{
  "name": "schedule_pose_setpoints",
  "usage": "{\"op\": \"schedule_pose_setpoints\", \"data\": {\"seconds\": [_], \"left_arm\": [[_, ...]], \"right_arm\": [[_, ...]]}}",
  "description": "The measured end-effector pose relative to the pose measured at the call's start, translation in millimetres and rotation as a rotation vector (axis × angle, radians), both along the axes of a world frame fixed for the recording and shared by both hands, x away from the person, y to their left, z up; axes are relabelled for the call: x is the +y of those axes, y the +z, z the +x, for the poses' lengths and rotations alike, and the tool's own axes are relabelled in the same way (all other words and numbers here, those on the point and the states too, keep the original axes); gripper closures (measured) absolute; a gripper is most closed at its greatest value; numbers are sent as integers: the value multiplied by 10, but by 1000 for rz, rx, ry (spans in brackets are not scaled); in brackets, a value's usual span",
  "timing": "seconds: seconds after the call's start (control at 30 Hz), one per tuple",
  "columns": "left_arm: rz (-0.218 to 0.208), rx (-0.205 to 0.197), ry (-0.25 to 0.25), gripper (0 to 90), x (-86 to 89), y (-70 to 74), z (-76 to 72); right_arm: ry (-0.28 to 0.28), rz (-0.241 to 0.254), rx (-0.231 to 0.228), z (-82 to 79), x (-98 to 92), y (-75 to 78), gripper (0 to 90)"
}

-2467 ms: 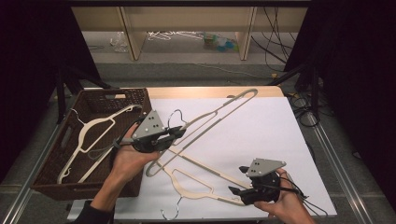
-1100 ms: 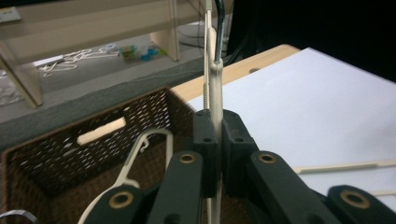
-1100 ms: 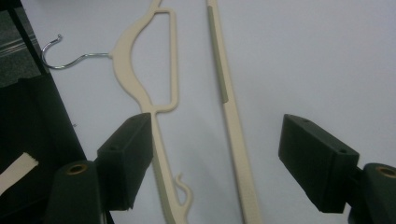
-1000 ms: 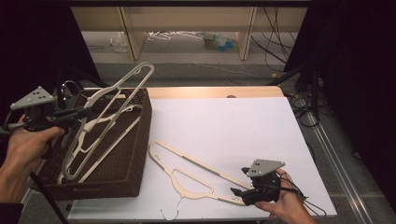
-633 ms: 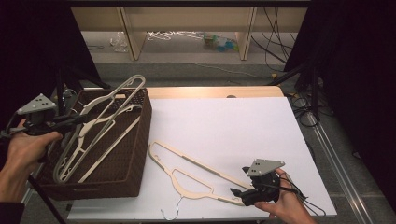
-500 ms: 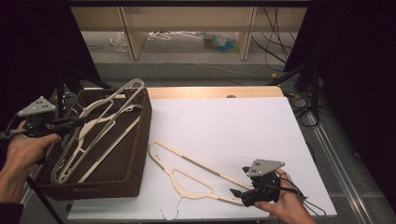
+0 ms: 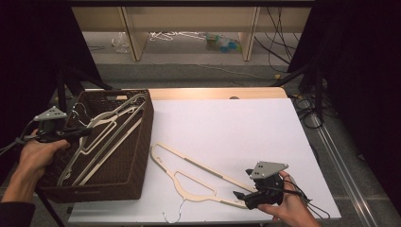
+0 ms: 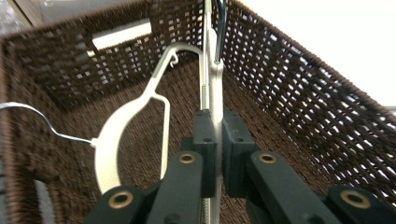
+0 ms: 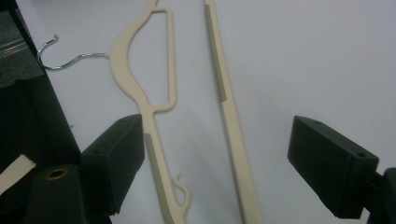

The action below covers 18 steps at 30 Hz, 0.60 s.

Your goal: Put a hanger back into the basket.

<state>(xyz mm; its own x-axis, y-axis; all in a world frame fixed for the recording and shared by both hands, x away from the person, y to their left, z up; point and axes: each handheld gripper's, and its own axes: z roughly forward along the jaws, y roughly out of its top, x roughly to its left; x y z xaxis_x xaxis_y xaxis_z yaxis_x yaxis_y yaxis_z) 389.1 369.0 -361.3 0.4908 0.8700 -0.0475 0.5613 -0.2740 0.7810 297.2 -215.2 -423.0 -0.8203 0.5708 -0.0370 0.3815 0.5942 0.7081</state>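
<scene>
One hanger (image 7: 101, 124) has been lowered into the basket (image 7: 137, 156) at the worktop's (image 7: 236, 123) left edge, clamped by the left hand-held gripper (image 7: 82, 132); stowing is judged nearly done. Another hanger (image 7: 198, 175) lies near the front edge, straddled by the released right hand-held gripper (image 7: 241, 197). Earlier hangers (image 8: 116, 140) rest inside.
</scene>
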Motion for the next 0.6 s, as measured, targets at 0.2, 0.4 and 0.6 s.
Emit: {"op": "schedule_pose_setpoints", "data": {"seconds": [0.2, 0.4, 0.6], "left_arm": [[15, 42, 27, 855, -14, -173, 95], [87, 55, 88, 833, 65, -269, 142], [111, 50, 234, 724, 205, -326, 118]], "right_arm": [[6, -9, 26, 1, -8, 5, 199], [4, -8, 24, -4, -6, 1, 199], [9, -13, 27, 3, -9, -3, 200]]}}
